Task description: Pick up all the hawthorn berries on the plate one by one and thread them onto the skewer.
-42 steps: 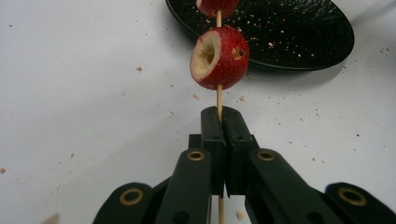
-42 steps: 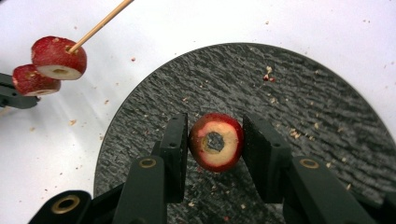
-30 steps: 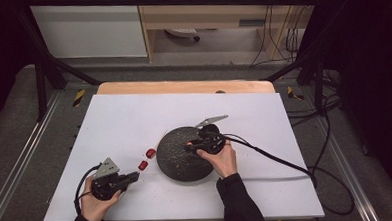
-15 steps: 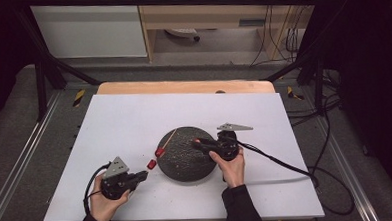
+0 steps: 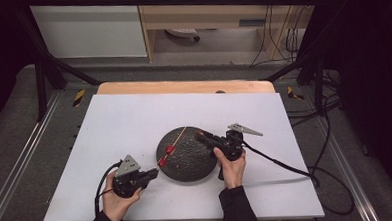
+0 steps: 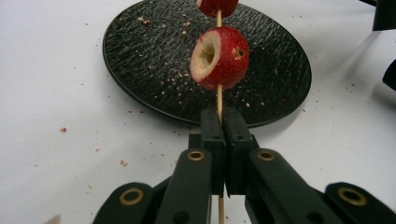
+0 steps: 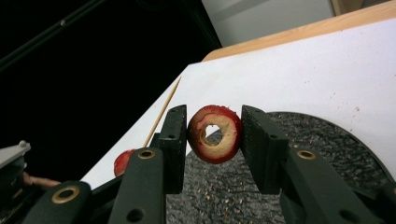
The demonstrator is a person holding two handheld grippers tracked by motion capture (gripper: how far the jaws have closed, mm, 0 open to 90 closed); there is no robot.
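Observation:
My left gripper [image 5: 154, 171] is at the plate's near-left edge, shut on the butt of a thin wooden skewer [image 6: 219, 100]. The skewer [image 5: 179, 137] slants up over the black round plate [image 5: 189, 167]. Two red cored fruits [image 5: 166, 155] are threaded on it; the nearer fruit [image 6: 219, 58] shows its pale cut face. My right gripper [image 5: 200, 136] reaches in from the plate's right side, pointing left. It is shut on a red fruit ring [image 7: 215, 134] with a hole through it, which faces the skewer tip [image 7: 164, 112].
The plate [image 6: 140, 56] is strewn with crumbs, and more crumbs lie on the white table [image 5: 124, 123] around it. Cables trail from both grippers, the right one [image 5: 281, 164] running off to the table's right edge. A wooden board edge [image 5: 183, 86] borders the back.
My left gripper has moved right toward the plate, bringing the skewer and its two fruits over the plate's left part. My right gripper has drawn back rightward from the plate's middle.

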